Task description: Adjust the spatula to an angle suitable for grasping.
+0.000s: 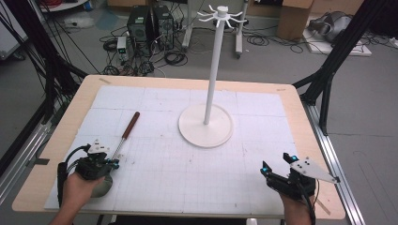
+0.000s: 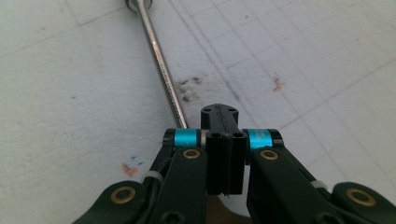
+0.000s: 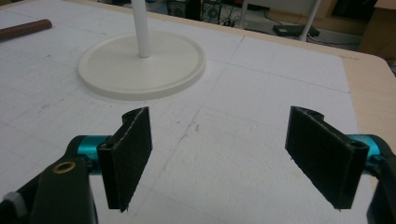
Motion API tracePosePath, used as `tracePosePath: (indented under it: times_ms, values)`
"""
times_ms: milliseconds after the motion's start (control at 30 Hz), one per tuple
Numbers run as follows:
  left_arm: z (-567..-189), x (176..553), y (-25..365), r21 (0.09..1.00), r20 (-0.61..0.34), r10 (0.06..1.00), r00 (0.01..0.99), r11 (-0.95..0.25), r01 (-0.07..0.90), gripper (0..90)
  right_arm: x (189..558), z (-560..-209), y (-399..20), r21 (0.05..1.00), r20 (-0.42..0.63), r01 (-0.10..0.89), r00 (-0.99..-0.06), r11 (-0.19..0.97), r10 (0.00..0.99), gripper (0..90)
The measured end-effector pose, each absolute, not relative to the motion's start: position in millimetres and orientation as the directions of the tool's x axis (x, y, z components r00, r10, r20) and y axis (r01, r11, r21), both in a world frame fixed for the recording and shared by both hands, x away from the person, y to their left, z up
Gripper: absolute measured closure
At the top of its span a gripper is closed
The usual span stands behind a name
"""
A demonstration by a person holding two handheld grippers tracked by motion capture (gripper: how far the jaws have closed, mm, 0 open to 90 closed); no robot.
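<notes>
At the near edge of the table, well to the right of the white stand, the right tongs hover with their jaws spread wide and nothing between them; in the right gripper view the two black pads frame bare white mat, with the stand's round base beyond them. Near and to the left of the stand, the left tongs are pressed together over the lower end of a ladle. In the left gripper view the jaws meet flat, and the ladle's shiny metal shaft runs away from just beside their left side; whether they actually pinch the shaft I cannot tell, since the contact is hidden under the tongs. The ladle lies flat on the mat, left of the stand's base, its brown wooden handle pointing away toward the far side and its bowl under the left hand. Beyond it, the stand rises on a thin pole to a ring of hooks at the top. The step in hand looks like taking hold of the ladle. The next move likely calls for a firm grip, then lifting the ladle clear and carrying it up toward a hook without knocking the pole.
</notes>
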State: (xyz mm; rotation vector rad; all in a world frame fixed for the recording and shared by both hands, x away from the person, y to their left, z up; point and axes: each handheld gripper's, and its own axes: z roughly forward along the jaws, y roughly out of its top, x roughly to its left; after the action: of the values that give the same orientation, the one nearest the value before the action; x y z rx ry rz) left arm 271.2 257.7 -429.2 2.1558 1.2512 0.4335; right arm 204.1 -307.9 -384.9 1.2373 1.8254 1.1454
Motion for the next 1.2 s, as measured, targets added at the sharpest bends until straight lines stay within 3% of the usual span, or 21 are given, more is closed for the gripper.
tracePosePath:
  times_ms: [167, 333, 600, 700, 900, 1200]
  values:
    - [-428, 272, 266, 0.647, -0.018, 0.879, 0.477, -0.353, 0.676, 89.4, 203, -385, -308, 0.912, -0.036, 0.373, -0.344, 0.172, 0.938, 21.7]
    - [-413, 272, 275, 0.754, -0.068, 0.886, 0.459, -0.256, 0.605, 80.6, 203, -385, -308, 0.910, -0.033, 0.377, -0.344, 0.171, 0.938, 21.7]
    - [-411, 332, 295, 0.773, -0.167, 0.919, 0.358, -0.103, 0.625, 85.2, 203, -384, -308, 0.911, -0.033, 0.377, -0.337, 0.167, 0.941, 21.7]
    - [-417, 355, 291, 0.757, -0.132, 0.929, 0.346, -0.131, 0.641, 86.5, 203, -384, -308, 0.911, -0.032, 0.378, -0.337, 0.166, 0.941, 21.7]
    - [-437, 386, 288, 0.741, -0.165, 0.943, 0.290, -0.076, 0.668, 86.5, 204, -385, -310, 0.911, -0.029, 0.378, -0.335, 0.163, 0.942, 21.7]
    - [-444, 389, 275, 0.743, -0.171, 0.927, 0.334, -0.102, 0.662, 87.2, 207, -387, -313, 0.910, -0.022, 0.384, -0.335, 0.158, 0.942, 21.7]
